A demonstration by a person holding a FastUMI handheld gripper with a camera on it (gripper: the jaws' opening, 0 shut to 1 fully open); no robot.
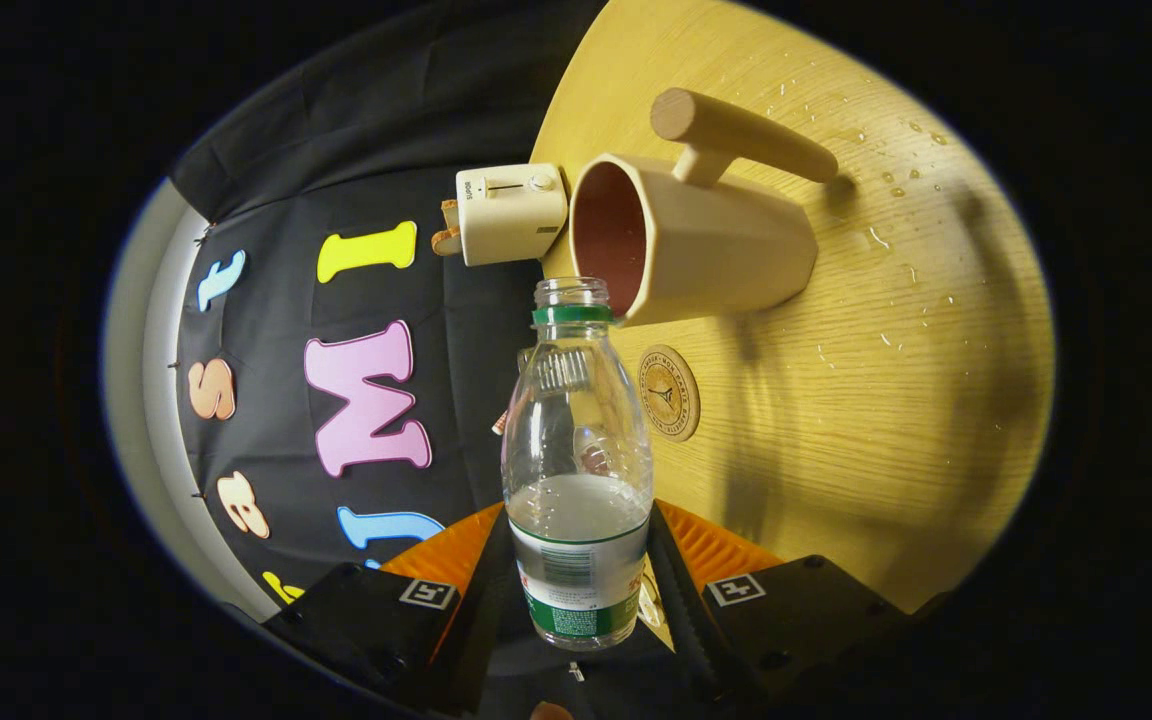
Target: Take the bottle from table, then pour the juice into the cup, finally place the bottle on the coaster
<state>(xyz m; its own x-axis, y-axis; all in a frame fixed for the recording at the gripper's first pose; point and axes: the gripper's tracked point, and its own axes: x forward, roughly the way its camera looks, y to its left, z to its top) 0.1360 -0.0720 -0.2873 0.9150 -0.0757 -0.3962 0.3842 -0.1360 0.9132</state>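
My gripper [576,590] is shut on a clear plastic bottle [576,450] with a green neck ring, no cap and a green-and-white label. The view is rolled sideways, so the bottle is tipped. Liquid lies in the bottle's lower part near my fingers [481,590]. Its open mouth sits just at the rim of the beige cup [696,245], which has a reddish inside and a wooden peg handle. The round cork coaster [669,392] lies on the wooden table [886,380] beside the bottle's shoulder, below the cup.
A small cream toaster [508,213] stands at the table's edge next to the cup. Water drops [881,240] are scattered over the table beyond the cup. The booth's black cloth wall hangs behind the table.
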